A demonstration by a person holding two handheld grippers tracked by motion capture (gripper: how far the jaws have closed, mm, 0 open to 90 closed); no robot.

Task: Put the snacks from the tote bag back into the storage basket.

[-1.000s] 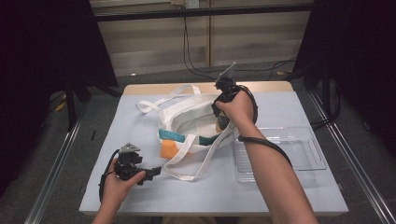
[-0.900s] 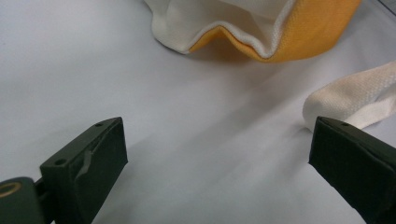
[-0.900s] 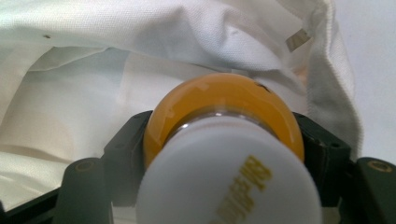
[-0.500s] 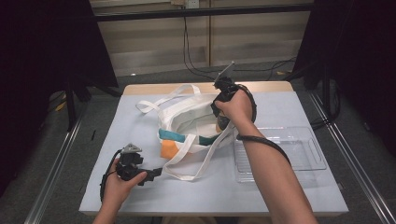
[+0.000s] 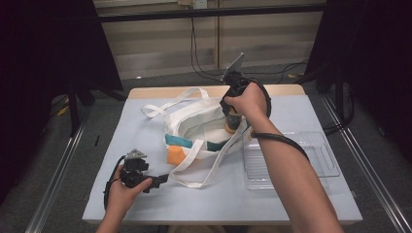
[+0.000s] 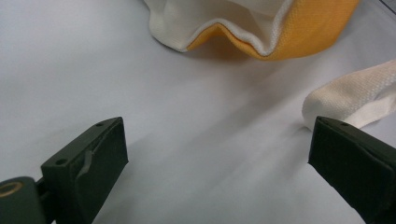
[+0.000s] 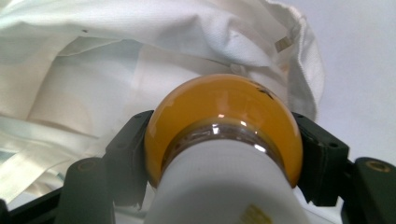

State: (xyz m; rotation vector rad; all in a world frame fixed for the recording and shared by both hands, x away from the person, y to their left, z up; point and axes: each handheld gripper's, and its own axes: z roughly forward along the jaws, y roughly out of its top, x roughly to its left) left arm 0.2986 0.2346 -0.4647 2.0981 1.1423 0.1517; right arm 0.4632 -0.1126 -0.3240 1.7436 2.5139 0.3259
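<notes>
**Bottle held over the mouth of the tote bag**

Bottle [image 7: 224, 154] sits between the jaws of our right gripper [image 5: 233, 112], which are pressed against its sides; they have closed as far as the bottle lets them. In the right gripper view the bottle's rounded orange end points away from the camera, toward the white cloth of the tote bag [image 7: 140, 56], and its white label band runs back toward us, so its long axis lies along the gripper's own line. From the high view we see that gripper pointing down, so the bottle [image 5: 232, 124] stands roughly upright, orange end lowest, just over the bag's [image 5: 194, 124] open mouth near its far right rim.

Our left gripper [image 5: 156, 181] rests low on the table [image 5: 291, 194] at the near left, jaws spread wide with nothing between them. A white bag strap [image 6: 355, 95] lies just beside one jaw, and the bag's orange corner [image 6: 299, 32] lies ahead. A clear plastic tray [image 5: 296, 165] sits to the right of the bag.
</notes>
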